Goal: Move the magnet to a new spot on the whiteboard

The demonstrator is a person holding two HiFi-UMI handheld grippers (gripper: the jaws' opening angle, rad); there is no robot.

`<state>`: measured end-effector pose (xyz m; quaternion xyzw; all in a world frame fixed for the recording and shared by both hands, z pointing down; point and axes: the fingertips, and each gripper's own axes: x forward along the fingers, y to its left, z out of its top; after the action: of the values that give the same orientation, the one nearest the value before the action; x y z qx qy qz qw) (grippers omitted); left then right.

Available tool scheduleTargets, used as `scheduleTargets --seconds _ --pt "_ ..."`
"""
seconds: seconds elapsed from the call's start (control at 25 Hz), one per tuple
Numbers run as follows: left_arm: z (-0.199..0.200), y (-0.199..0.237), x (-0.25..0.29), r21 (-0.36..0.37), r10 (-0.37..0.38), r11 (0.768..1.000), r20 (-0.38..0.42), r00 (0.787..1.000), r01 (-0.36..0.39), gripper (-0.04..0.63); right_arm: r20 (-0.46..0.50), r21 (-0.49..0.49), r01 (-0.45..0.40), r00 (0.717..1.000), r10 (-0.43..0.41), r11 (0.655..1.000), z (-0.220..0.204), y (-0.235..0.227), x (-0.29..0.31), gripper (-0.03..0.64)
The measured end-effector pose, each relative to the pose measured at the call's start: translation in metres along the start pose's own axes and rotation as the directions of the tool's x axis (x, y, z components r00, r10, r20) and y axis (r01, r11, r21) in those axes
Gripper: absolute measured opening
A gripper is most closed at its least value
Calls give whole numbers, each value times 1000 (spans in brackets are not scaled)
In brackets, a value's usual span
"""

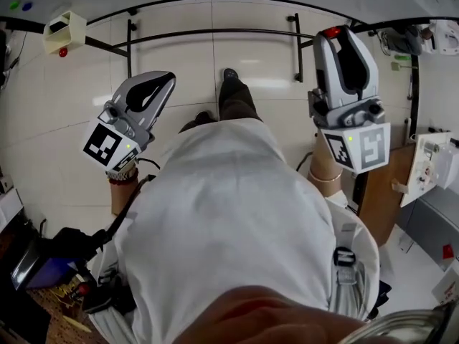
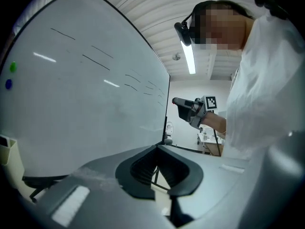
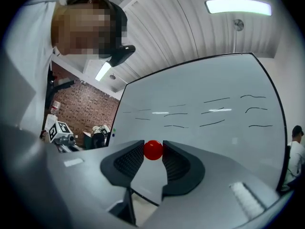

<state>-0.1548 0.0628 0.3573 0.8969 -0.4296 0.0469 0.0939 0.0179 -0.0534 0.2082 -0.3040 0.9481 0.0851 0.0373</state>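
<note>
Magnet [image 3: 153,150] pinched in jaws of right gripper [image 3: 153,152], whiteboard [image 3: 214,142] broad ahead, left gripper [image 2: 157,148] near its edge, jaws together, empty.

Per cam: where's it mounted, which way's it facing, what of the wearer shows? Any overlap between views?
Head view: on the head, facing steeply down; white coat, a shoe, left claw, right claw.
Left gripper view: rides the left claw, facing up along its shut, empty jaws at the whiteboard; coat and right claw show.
Right gripper view: rides the right claw, jaws shut on the red magnet, facing the whiteboard; coat shows.
Shared: both gripper views see the whiteboard.
</note>
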Motion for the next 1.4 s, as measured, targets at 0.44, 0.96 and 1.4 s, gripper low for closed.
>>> scheduleTargets --seconds 0.44,0.96,1.4 --pt "-10 -32 -47 -19 28 999 59 998 -27 0 17 72 74 997 -76 995 13 32 -57 124" --pt "0 -61 6 -39 17 999 19 1000 -16 0 42 116 88 995 -93 989 16 -11 -98 124" --pt "6 -85 52 -70 71 995 11 997 -70 0 -7 152 95 995 -95 984 -10 -61 -177 124"
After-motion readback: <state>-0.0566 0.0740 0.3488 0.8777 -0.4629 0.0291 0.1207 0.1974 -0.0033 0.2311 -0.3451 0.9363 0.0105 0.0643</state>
